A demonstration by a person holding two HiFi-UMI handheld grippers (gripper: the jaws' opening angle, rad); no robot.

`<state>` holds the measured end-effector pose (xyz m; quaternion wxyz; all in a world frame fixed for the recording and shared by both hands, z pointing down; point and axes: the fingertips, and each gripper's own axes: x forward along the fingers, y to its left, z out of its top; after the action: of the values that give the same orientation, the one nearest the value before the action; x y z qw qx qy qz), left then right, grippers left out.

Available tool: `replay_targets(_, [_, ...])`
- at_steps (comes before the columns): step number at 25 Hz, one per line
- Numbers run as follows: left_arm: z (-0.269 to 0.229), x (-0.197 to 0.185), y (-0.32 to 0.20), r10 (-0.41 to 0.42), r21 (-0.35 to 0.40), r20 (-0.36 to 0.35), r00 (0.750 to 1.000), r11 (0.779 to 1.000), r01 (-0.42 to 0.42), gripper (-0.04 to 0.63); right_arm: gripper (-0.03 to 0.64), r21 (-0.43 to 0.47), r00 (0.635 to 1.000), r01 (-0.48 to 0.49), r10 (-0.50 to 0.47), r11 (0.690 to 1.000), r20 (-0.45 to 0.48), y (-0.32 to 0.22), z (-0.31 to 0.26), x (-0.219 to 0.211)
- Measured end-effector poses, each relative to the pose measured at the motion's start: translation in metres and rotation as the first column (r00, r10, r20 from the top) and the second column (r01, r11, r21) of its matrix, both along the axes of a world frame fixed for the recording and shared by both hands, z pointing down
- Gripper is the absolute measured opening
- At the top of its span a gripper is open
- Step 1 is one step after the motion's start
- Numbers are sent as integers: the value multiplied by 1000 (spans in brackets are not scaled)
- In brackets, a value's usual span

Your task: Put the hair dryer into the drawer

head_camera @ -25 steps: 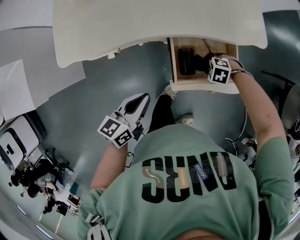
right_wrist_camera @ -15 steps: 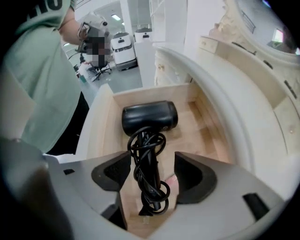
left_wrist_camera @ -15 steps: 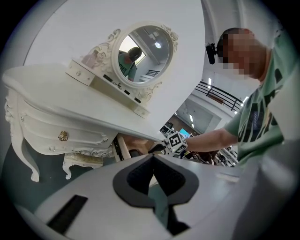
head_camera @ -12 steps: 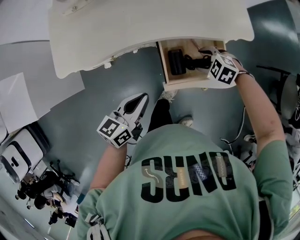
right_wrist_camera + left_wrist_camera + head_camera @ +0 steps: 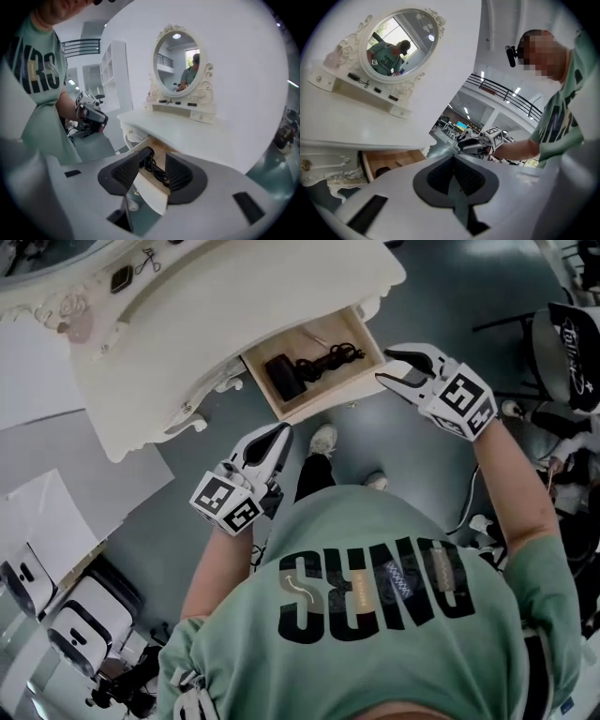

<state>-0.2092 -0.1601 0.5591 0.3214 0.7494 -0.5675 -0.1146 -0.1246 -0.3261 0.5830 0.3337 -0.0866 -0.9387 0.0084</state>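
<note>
Now that the right gripper (image 5: 384, 367) is lifted out of the drawer (image 5: 328, 396), the hair dryer (image 5: 284, 377) lies alone inside it. It is near the drawer's left wall, with its black cord (image 5: 330, 358) bundled toward the right wall. One second ago this gripper was down in the drawer with the dryer at its jaws. Now it hangs beyond the drawer's front edge, well apart from the dryer. Its jaws stand apart with nothing between them (they have just been closing a little), and through the gap only the open drawer shows, far off. The left gripper (image 5: 272, 442) is held near the person's body, its jaws together and empty. I judge that the placing itself is done. What may remain is to push in the drawer, which is pulled out from under the white dressing table (image 5: 234, 306).
</note>
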Motion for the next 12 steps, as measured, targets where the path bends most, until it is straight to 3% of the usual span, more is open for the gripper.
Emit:
replay_targets(3, [-20,44,-34,108,25,13,994,994,-108,9,143,-24,982,-172,174,985,78,-16,-34,74])
replay_targets(6, [-36,100,-66,221,39,27,975,974,-221,9,120,-66,925,-350,356,934,133,-28,-60,159])
replay_targets(9, [-48,164,-97,357,56,54,933,931,-359,9,97,-113,818,-536,548,836,173,-29,-77,255])
replay_targets(12, [-62,234,-122,470,66,73,880,878,-474,9,71,-167,681,-685,705,709,199,-16,-89,353])
